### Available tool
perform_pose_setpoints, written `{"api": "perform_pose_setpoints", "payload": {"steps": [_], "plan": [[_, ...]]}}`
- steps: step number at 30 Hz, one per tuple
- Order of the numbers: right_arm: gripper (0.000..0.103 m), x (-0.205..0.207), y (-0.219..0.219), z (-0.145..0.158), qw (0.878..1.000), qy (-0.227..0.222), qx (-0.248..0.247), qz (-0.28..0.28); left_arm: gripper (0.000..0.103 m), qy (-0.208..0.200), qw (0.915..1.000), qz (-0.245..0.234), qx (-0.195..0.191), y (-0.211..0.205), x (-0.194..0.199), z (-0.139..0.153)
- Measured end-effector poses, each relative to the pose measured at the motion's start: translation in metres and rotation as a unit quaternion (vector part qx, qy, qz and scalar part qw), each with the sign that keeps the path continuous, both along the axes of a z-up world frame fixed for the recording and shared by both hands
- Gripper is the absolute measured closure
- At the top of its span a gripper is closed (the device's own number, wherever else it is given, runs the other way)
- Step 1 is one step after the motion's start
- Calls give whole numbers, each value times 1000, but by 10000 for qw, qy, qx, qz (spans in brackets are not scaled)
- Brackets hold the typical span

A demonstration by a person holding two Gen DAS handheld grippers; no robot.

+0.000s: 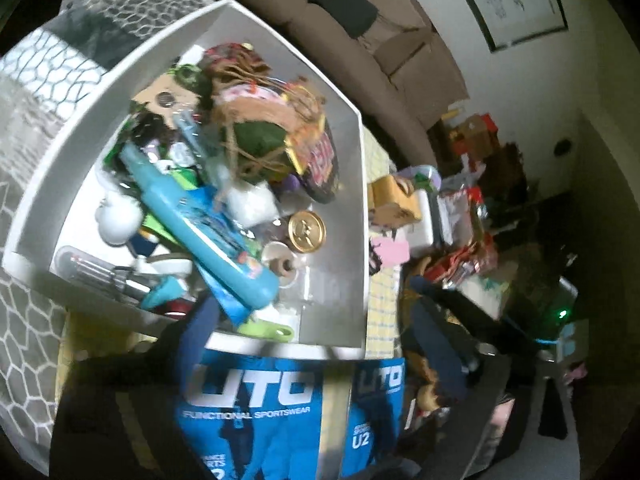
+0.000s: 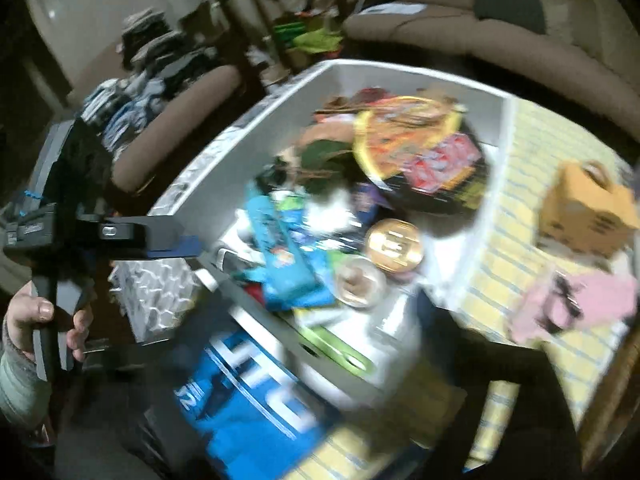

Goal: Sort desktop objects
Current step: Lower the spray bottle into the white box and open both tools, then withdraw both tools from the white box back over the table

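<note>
the white bin (image 1: 360, 184) on the desk (image 2: 532, 184) holds a teal case (image 1: 208, 232), gold tin (image 1: 307, 231) and noodle bowl (image 2: 424, 152). beside the bin, both hand-held grippers, left (image 1: 304, 344) and right (image 2: 332, 320), gape wide over a blue box (image 1: 280, 412), gripping nothing.

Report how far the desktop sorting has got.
Done: the white plastic bin is already piled with small items, including a gold round tin. In hand: nothing; both sets of jaws are open. Left: the blue sportswear box, an orange carton and a pink item remain outside.

Both wrist views look steeply down, close above the white bin (image 1: 352, 184), the right seemingly motion-blurred
</note>
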State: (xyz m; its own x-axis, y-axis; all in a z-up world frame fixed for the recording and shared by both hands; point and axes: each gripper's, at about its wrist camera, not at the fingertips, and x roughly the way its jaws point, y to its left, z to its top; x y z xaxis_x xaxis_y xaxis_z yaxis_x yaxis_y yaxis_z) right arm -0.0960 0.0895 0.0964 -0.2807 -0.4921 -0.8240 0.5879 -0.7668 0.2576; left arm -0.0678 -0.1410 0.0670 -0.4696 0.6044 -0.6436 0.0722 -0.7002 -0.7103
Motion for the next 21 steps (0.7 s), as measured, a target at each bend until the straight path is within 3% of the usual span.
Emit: {"api": "perform_pose_setpoints", "payload": {"steps": [3, 12, 21], "plan": [[0, 4, 35, 8, 9987, 121, 290, -412, 0, 114, 9987, -136, -470, 21, 0, 13], [0, 21, 129, 25, 9920, 171, -30, -1251, 0, 411, 9818, -629, -1744, 80, 6, 44], [0, 34, 209, 31, 9790, 104, -659, -1926, 0, 613, 9598, -1536, -2269, 172, 0, 50]]}}
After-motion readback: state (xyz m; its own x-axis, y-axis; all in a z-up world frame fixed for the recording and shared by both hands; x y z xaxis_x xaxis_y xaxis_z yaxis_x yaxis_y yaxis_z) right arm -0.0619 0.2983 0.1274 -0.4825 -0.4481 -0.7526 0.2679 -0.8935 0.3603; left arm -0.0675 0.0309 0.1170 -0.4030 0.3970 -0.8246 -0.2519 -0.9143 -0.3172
